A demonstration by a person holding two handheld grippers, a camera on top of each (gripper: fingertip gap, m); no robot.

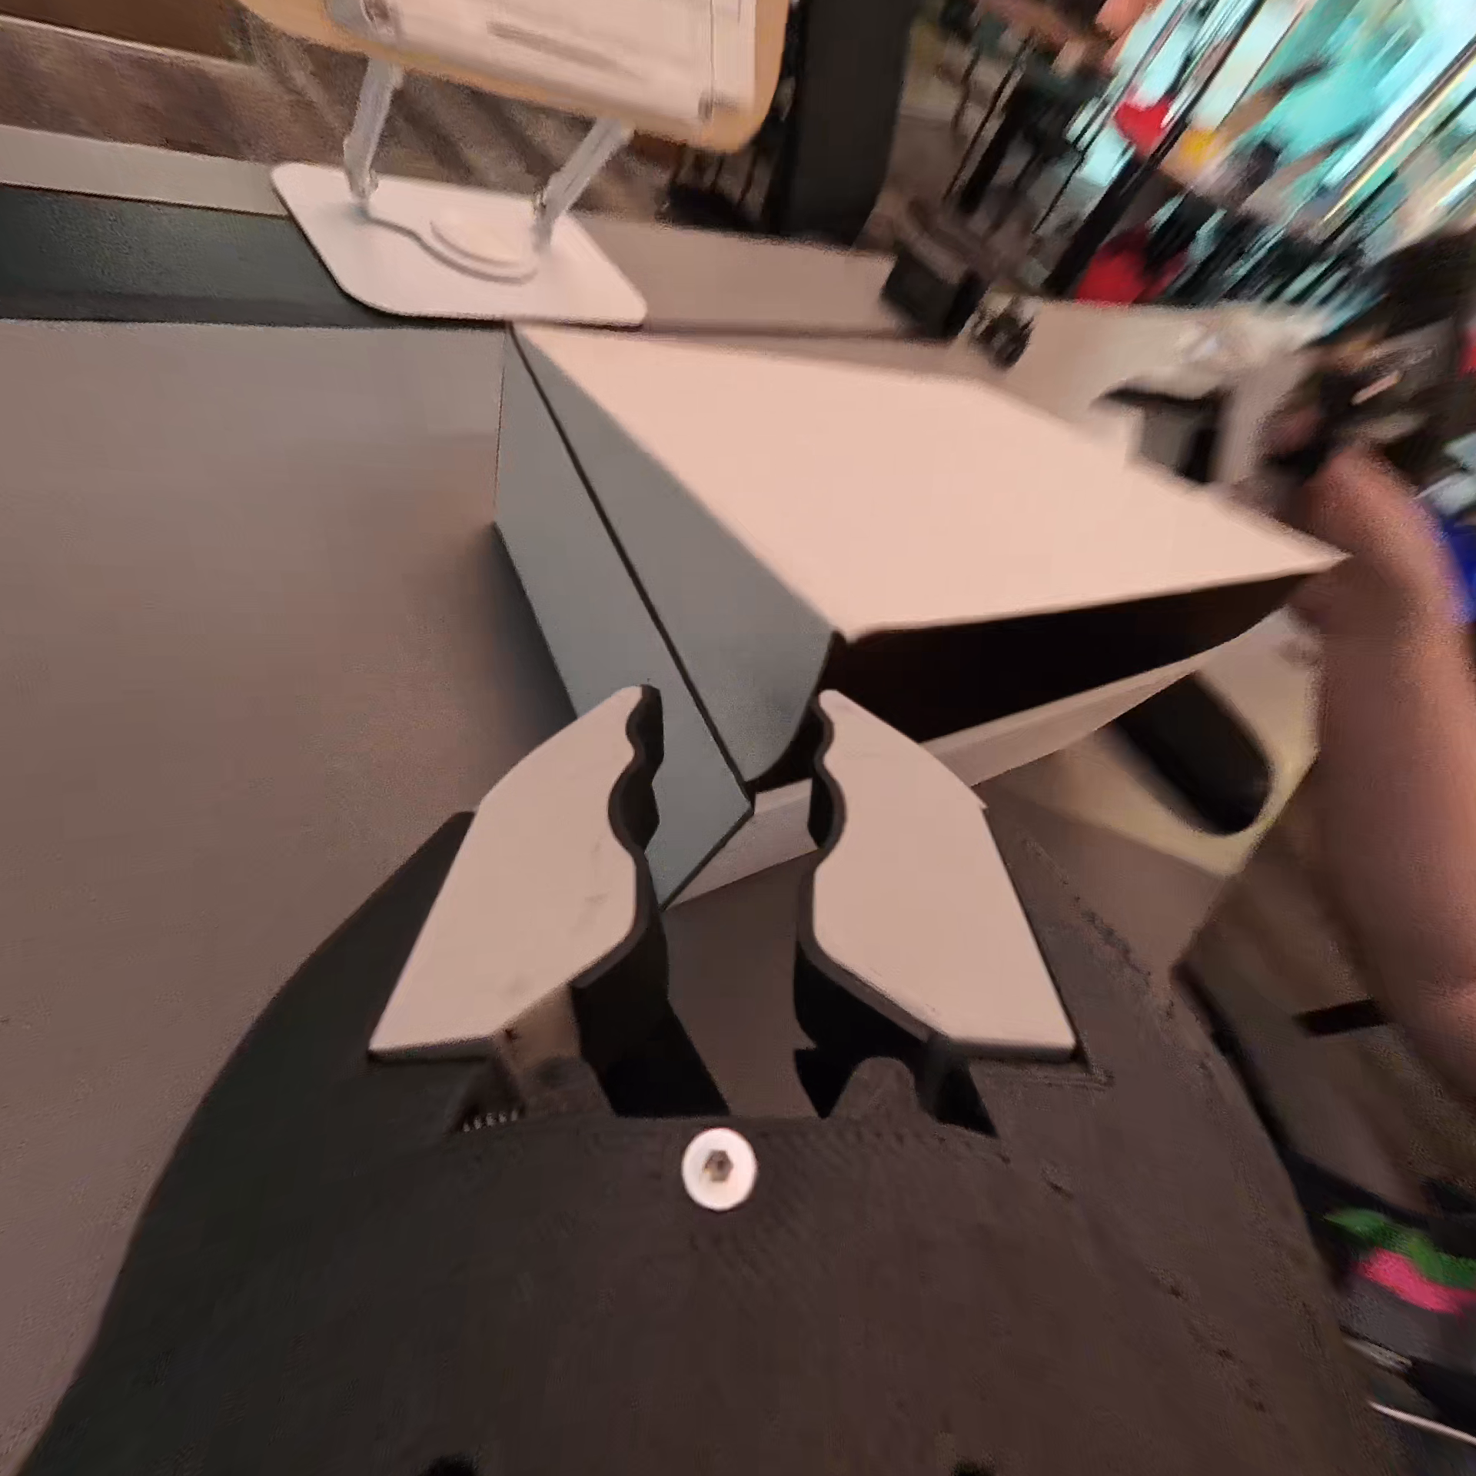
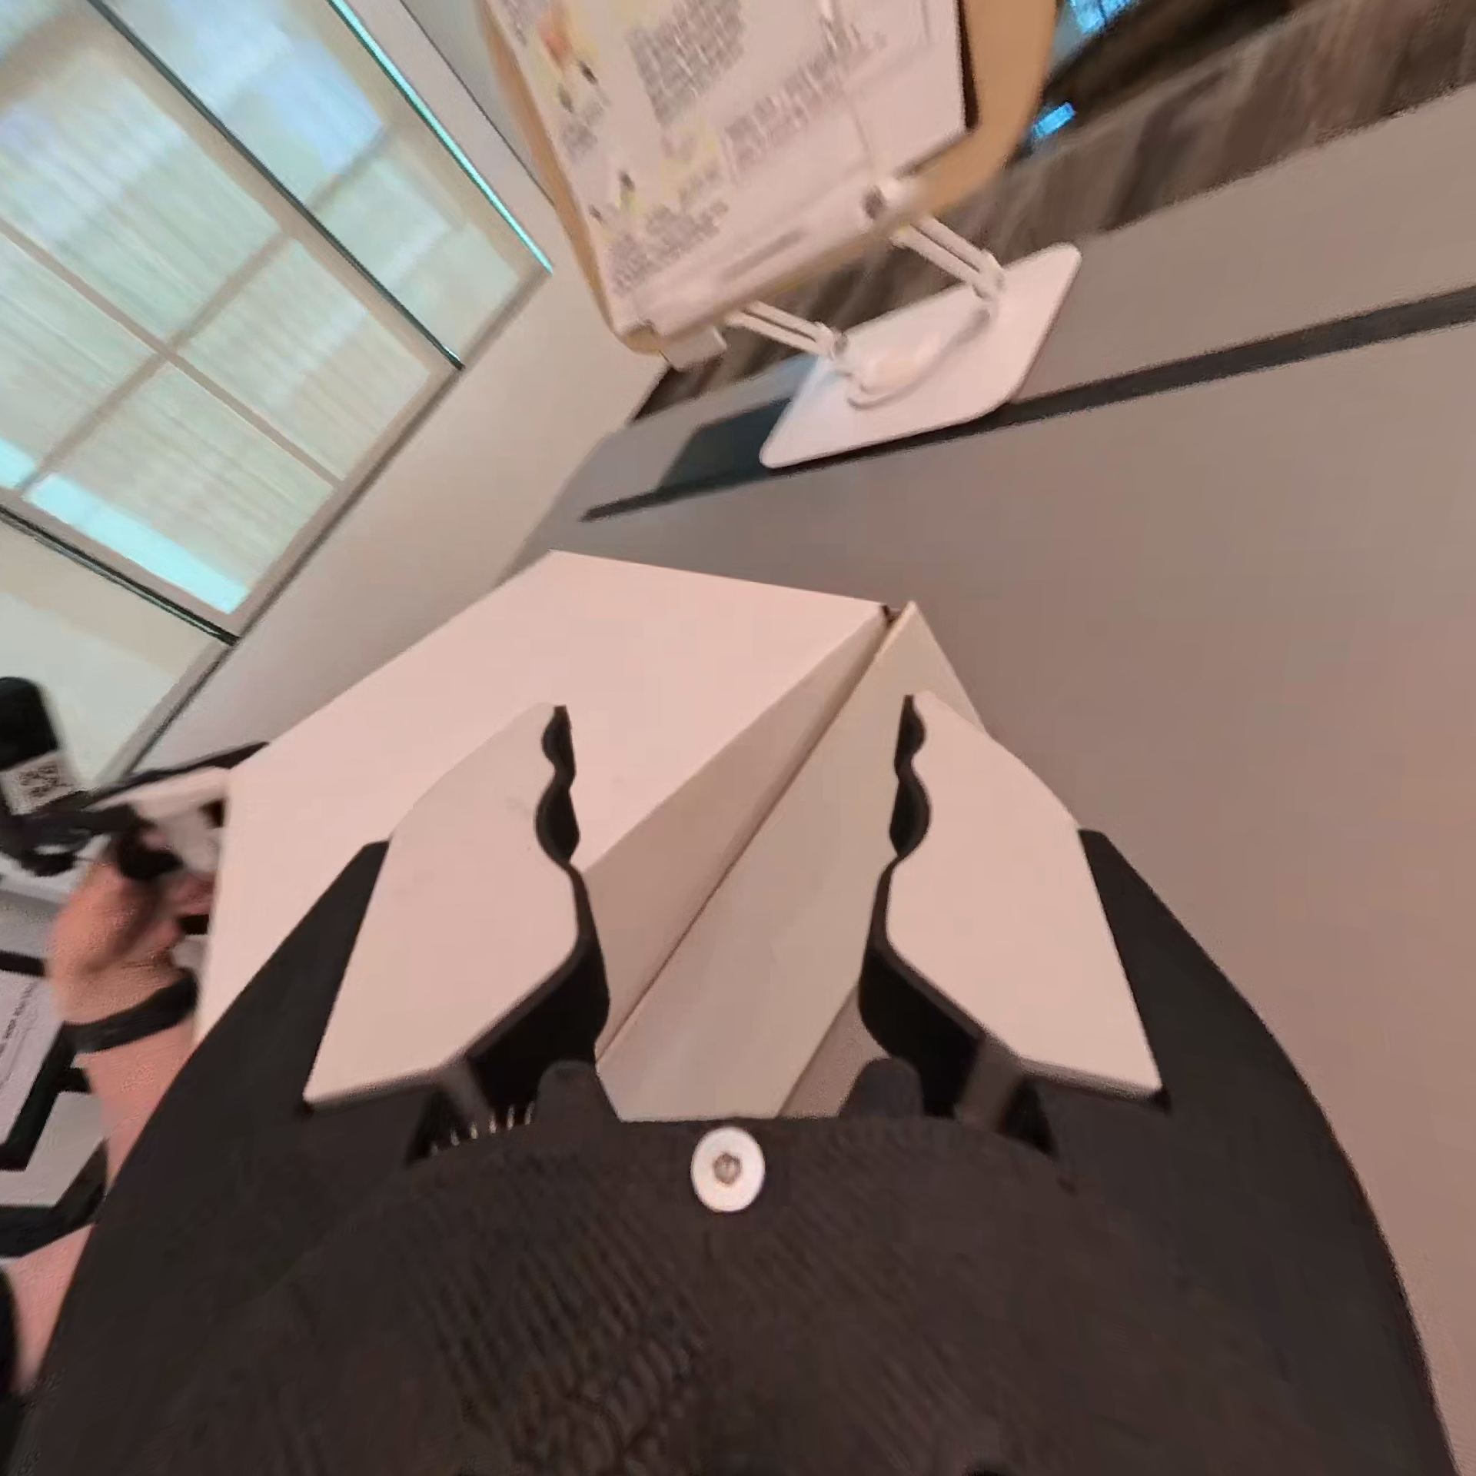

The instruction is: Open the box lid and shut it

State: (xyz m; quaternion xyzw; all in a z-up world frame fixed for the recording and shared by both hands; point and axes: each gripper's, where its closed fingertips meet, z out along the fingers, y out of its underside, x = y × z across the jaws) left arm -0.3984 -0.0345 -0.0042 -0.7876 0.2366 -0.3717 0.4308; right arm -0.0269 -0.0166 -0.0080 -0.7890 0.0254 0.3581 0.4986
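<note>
My left claw (image 1: 735, 759) is narrowed around the near corner of the box (image 1: 607, 639), one finger outside the grey side wall, the other just inside under the raised lid (image 1: 878, 479); whether it truly pinches the wall I cannot tell. The box sits on the grey worktop (image 1: 240, 559), hinged along its far edge, the lid lifted partway so a dark wedge of interior shows. Behind it stands a white document stand (image 1: 455, 255).

My right claw (image 2: 735, 759) is spread wide and holds nothing, straddling the lid's side flap (image 2: 799, 799) from above, with the worktop (image 2: 1198, 639) to its right.

I judge the lid to be in mid-swing. The risk from here: if my left claw is loose, the light box could skid or tip as the right pushes the lid. The flap could also catch outside the wall and crease, leaving the lid not shut flush.
</note>
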